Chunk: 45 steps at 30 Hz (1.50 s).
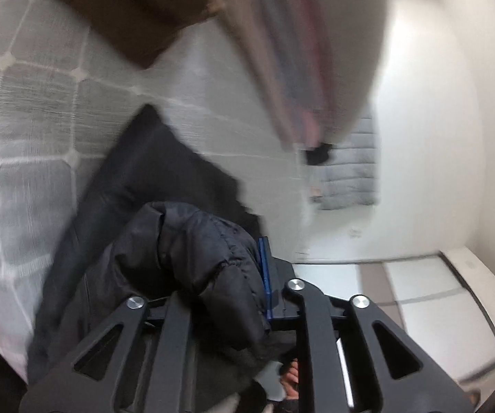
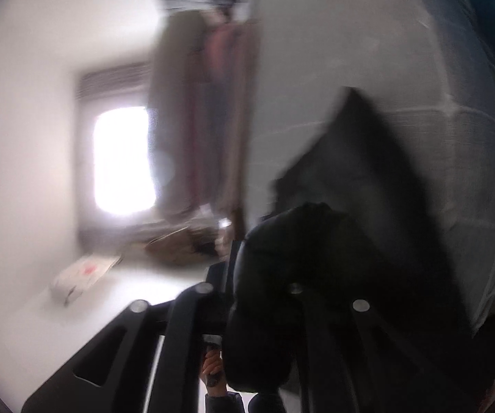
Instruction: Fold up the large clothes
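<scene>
Two grippers each clamp a fold of one black puffer jacket (image 1: 185,241), and both views are motion-blurred.

Left gripper (image 1: 219,285): the jaws stand narrowed onto a bunched, quilted fold of the jacket. A blue pad (image 1: 265,275) on the right finger presses against the fabric. The left finger is hidden under the padding. Beyond the fingers, the rest of the jacket trails away across a grey quilted mattress (image 1: 27,113) with white stitched lines. A brown cloth (image 1: 137,10) lies on the mattress toward its far edge. Hanging clothes (image 1: 292,51) blur across the upper part of the view, and a grey padded garment (image 1: 350,175) shows against the white wall behind them.

Right gripper (image 2: 264,292): the jaws close on a thick black roll of the jacket (image 2: 281,275), which fills the gap and covers the right finger. The jacket body extends forward from the grip and lies against the mattress (image 2: 471,130), which rises on the right of this view. The gripper is rolled sideways, so the room appears tilted. A bright window (image 2: 123,161) and a flat box (image 2: 82,272) on the floor show at left. Part of a hand is visible below the linkage in each view; its grip cannot be made out.
</scene>
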Available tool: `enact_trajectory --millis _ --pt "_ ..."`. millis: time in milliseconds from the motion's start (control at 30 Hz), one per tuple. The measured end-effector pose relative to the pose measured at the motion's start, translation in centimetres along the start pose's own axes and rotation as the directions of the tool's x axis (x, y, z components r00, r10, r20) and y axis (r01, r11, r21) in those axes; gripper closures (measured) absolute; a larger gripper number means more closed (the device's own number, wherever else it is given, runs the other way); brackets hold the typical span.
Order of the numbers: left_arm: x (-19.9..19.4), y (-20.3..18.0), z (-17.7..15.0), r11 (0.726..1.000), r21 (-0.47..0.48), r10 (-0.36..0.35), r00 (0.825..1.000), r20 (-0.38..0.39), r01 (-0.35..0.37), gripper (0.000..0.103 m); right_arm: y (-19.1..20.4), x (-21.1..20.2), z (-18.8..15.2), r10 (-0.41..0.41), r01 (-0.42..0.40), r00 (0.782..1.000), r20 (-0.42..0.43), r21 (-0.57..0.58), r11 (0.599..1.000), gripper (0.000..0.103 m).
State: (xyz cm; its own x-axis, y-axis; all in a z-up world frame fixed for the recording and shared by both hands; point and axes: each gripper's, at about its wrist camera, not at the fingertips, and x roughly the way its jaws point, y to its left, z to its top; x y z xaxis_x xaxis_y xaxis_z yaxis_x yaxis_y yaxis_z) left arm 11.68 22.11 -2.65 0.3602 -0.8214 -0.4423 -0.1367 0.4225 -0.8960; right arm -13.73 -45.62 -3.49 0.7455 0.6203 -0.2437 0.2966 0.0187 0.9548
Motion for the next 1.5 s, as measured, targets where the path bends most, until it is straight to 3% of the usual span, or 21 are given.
enact_trajectory --millis 33,67,167,233,333,433,533,600,733,867,967,1100,1200,1267,1333,1400,1500 --pt "1.2 1.0 0.7 0.999 -0.033 0.033 0.999 -0.011 -0.033 0.084 -1.1 0.5 0.7 -0.013 0.014 1.000 -0.005 0.047 0.999 0.071" --pt "2.5 2.2 1.3 0.996 -0.075 0.055 0.998 -0.025 -0.057 0.083 -2.2 1.0 1.2 -0.004 0.006 1.000 -0.012 0.098 0.995 0.071" --pt "4.2 2.9 2.1 0.993 -0.090 0.077 0.996 -0.047 -0.081 0.082 -2.3 0.8 1.8 0.023 -0.021 1.000 -0.021 0.116 0.993 0.061" --pt "4.4 2.4 2.2 0.994 -0.079 0.076 0.996 -0.056 -0.080 0.078 -1.7 0.2 1.6 0.029 -0.028 1.000 -0.010 0.096 0.995 0.038" --pt "4.6 1.1 2.3 0.994 -0.040 0.098 0.992 -0.083 -0.101 0.059 -0.9 -1.7 1.0 0.016 -0.017 1.000 0.017 0.079 0.997 0.026" --pt "3.6 -0.4 2.3 0.994 -0.038 0.095 0.992 -0.077 -0.099 0.045 0.0 -3.9 -0.5 0.013 -0.015 0.999 0.042 0.046 0.999 0.021" --pt "2.1 -1.5 2.9 0.995 -0.016 0.093 0.994 -0.055 -0.094 0.038 1.9 -3.1 -3.2 -0.004 0.003 1.000 -0.025 -0.047 0.999 0.018" --pt "1.2 -2.6 3.2 0.996 0.001 0.088 0.995 -0.035 -0.088 0.037 3.2 -0.8 -5.3 -0.013 -0.002 0.990 -0.138 -0.107 0.994 0.018" --pt "-1.0 -4.7 2.9 0.996 0.061 0.067 0.997 0.027 -0.069 0.030 5.0 5.5 -8.8 -0.046 -0.013 0.947 -0.317 -0.180 0.984 0.018" --pt "-2.1 -5.2 2.5 0.991 0.107 0.076 0.997 0.022 -0.078 0.028 6.8 11.9 -8.2 -0.063 -0.020 0.914 -0.402 -0.200 0.980 0.018" --pt "-2.9 -4.9 1.0 0.985 0.157 0.073 0.997 -0.007 -0.071 0.028 8.9 14.9 -6.9 -0.014 -0.080 0.907 -0.421 -0.205 0.975 0.018" --pt "-2.1 -5.5 -1.8 0.965 0.261 0.055 0.995 -0.086 -0.031 0.028 11.3 18.4 -1.5 0.138 -0.200 0.936 -0.322 -0.167 0.965 0.016" --pt "-0.6 -6.1 -4.1 0.940 0.342 0.053 0.987 -0.152 0.003 0.028 10.9 19.0 2.3 0.155 -0.179 0.970 -0.187 -0.119 0.977 0.015" --pt "0.6 -6.6 -5.7 0.913 0.409 0.071 0.979 -0.193 0.015 0.028 10.4 18.9 3.4 0.139 -0.154 0.981 -0.135 -0.100 0.983 0.015" --pt "1.7 -7.2 -6.8 0.886 0.463 0.096 0.971 -0.218 0.017 0.028 10.9 18.3 2.9 0.112 -0.130 0.986 -0.121 -0.154 0.979 0.015" --pt "2.9 -7.7 -7.4 0.861 0.508 0.111 0.969 -0.221 0.017 0.028 11.7 17.2 1.8 0.033 -0.059 0.994 -0.104 -0.258 0.964 0.015" --pt "4.2 -8.6 -6.6 0.846 0.533 0.101 0.979 -0.178 0.010 0.028 12.5 14.6 -0.2 -0.148 0.139 0.989 0.011 -0.426 0.894 0.015"
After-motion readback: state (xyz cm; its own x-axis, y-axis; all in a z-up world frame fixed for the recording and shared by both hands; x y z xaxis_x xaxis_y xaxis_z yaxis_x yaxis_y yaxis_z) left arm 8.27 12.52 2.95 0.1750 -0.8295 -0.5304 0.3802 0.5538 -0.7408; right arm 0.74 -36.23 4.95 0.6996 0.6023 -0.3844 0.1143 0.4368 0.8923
